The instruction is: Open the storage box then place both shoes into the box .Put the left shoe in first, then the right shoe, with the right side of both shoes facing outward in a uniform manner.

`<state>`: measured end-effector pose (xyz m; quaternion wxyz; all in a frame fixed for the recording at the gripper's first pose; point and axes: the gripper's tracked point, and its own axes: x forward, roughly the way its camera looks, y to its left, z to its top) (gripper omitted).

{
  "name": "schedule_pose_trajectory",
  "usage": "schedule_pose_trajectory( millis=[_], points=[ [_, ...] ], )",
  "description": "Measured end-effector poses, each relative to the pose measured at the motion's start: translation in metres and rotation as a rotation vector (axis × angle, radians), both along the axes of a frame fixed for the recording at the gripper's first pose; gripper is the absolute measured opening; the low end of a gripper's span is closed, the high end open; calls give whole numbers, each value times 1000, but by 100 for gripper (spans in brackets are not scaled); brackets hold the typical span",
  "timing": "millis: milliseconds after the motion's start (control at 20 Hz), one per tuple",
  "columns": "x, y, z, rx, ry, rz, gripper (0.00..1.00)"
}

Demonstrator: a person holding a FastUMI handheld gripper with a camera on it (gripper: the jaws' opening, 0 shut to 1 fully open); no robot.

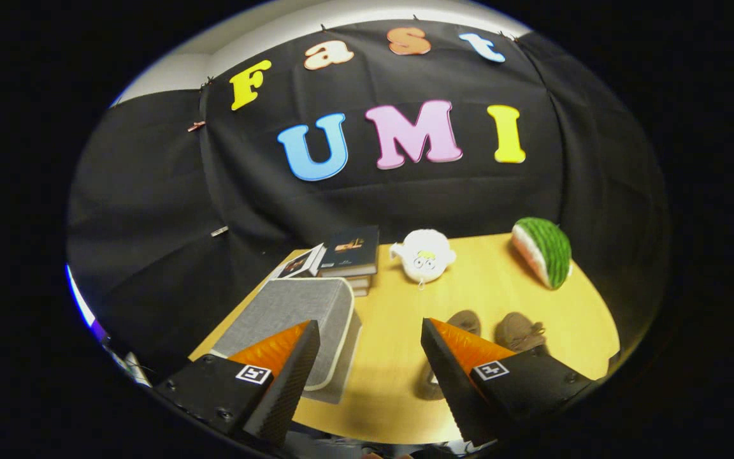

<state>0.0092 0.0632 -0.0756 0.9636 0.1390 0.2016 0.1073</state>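
My one camera rides on my gripper [370,357], looking forward and down along its two spread, empty fingers from above the table's [399,319] near edge (a wide fisheye), facing the booth's back wall across the tabletop.

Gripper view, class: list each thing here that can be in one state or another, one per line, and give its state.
storage box: grey, lid shut, on the table beside the left finger.
shoes: brown pair, side by side on the table, outside the box, partly behind the right finger.
gripper: open, fingers wide apart, holding nothing.
books: closed, stacked beyond the box.
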Motion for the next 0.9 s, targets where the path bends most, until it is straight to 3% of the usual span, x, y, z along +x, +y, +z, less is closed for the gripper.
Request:
schedule_pose_trajectory(
  millis=[600, 900],
  points=[
    [4, 51, -90, 459, 449, 175, 97],
    [14, 84, -118, 666, 604, 285, 97]
  ],
)
